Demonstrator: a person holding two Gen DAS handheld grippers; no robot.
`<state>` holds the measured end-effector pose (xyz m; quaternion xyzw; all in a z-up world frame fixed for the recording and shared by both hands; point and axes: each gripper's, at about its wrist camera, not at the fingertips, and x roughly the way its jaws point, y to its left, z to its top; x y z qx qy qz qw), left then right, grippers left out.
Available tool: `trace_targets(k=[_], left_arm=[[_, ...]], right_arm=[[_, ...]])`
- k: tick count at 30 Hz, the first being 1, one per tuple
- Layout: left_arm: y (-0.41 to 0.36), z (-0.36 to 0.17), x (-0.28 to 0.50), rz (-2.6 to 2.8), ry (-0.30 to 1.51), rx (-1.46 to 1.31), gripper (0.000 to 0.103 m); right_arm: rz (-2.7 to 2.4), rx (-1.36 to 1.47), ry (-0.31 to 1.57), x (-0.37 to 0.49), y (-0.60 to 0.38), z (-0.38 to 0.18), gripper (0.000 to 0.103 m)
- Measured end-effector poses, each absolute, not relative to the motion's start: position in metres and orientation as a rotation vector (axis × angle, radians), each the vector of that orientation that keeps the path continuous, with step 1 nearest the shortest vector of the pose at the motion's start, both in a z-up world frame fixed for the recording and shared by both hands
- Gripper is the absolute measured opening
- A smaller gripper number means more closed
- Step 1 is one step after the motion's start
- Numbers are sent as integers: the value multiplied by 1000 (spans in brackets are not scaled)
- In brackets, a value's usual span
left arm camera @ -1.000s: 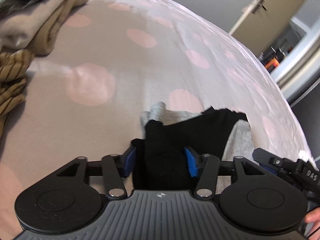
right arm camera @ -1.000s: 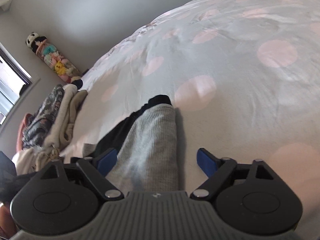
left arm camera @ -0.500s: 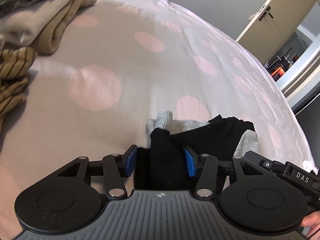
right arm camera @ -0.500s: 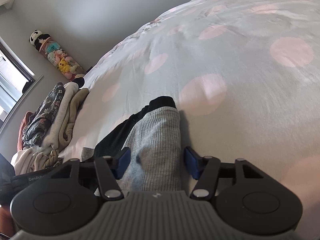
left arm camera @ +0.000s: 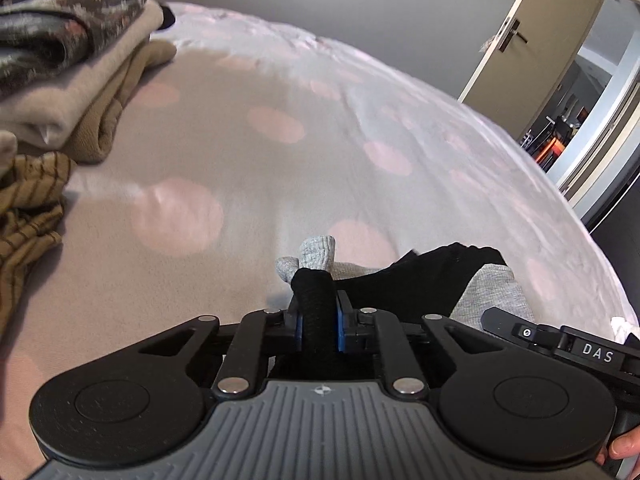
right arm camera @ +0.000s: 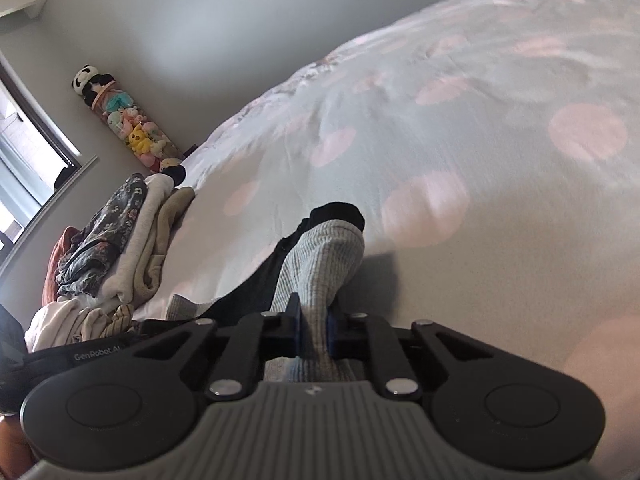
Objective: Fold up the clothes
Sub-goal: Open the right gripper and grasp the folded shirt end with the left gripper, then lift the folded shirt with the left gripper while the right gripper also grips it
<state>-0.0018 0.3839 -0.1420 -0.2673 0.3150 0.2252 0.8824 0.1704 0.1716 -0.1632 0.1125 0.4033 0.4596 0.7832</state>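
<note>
A small grey ribbed and black garment [left arm camera: 432, 280] lies on the pink-dotted duvet [left arm camera: 240, 152]. My left gripper [left arm camera: 318, 320] is closing, and its blue pads press on a bunched black fold of it; a grey end [left arm camera: 318, 250] sticks up just beyond the tips. In the right wrist view the grey ribbed part [right arm camera: 320, 256] runs forward between the jaws of my right gripper [right arm camera: 314, 330], which is closing and pinches it. The black layer [right arm camera: 276, 276] lies to its left. The two grippers stand close together, one at each end of the garment.
A stack of folded clothes [left arm camera: 80, 80] and a brown striped garment [left arm camera: 28, 208] lie at the bed's left. A door [left arm camera: 540, 40] stands ajar at the right. A tube of plush toys [right arm camera: 128, 120] and a window [right arm camera: 24, 160] are beyond the stack.
Both grippers have closed from wide apart onto the garment, the left on the black fabric and the right on the grey. The fabric is now bunched up between the pads, slightly lifted.
</note>
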Motion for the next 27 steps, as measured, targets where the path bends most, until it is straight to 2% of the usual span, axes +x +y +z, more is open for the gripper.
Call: trace_targets(k=[14, 27], left_arm=[[342, -49, -74, 600, 384, -413, 10], [370, 36, -148, 836, 151, -347, 10]], right_arm=[[1132, 150, 656, 111, 194, -74, 12], [1428, 178, 508, 60, 282, 15, 12]])
